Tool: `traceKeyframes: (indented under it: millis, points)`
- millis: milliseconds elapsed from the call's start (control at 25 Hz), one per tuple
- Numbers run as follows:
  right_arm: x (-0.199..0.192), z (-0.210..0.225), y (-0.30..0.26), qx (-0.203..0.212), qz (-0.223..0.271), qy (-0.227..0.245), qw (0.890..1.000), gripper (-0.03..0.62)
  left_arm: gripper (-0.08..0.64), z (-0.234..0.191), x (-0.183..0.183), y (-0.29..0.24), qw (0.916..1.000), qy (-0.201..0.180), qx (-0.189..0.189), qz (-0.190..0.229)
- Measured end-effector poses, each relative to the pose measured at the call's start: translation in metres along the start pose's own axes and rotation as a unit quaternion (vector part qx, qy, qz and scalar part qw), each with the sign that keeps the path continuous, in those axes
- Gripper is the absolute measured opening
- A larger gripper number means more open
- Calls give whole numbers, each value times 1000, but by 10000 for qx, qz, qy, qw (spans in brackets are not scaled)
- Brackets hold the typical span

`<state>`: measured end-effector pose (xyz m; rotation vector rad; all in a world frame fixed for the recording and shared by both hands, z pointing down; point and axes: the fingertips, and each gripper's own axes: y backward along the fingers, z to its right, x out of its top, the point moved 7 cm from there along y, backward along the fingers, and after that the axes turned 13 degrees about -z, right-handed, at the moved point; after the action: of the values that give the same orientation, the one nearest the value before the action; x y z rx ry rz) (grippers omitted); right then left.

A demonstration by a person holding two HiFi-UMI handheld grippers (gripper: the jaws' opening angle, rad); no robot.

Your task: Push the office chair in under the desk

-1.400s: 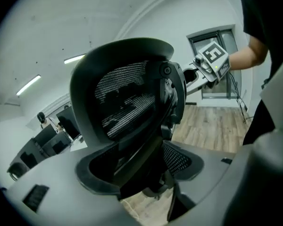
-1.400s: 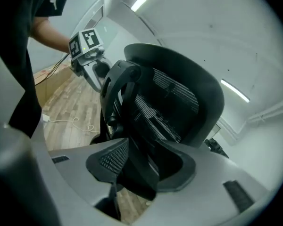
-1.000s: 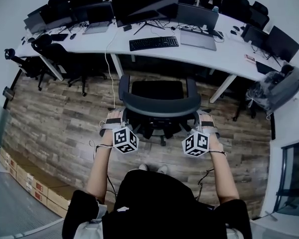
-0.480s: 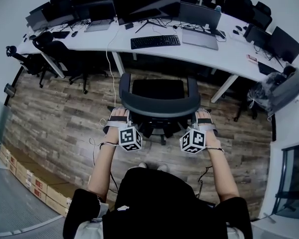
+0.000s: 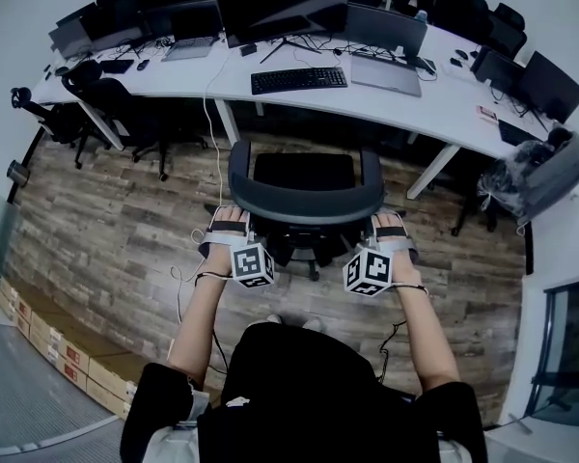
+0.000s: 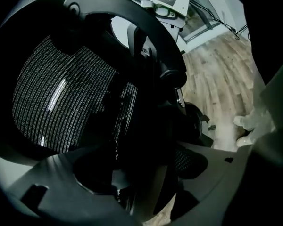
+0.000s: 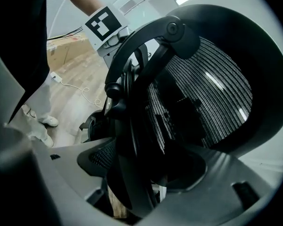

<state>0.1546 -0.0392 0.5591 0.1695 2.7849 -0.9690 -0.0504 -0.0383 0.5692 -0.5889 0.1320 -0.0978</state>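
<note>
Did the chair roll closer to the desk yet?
No. The office chair stands as far from the front edge of the desk as it did a second ago. Its seat has not gone in under the desk.

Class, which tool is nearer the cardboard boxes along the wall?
Left. The left tool is at the edge of the office chair nearest the cardboard boxes; the right tool is at its far edge.
</note>
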Motion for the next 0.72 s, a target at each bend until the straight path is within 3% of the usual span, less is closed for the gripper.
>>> traceKeyframes:
  millis: [720]
  points:
    - [2, 7, -11, 128, 11, -46, 9999, 316, 357, -7, 0, -14, 9999, 122, -97, -45]
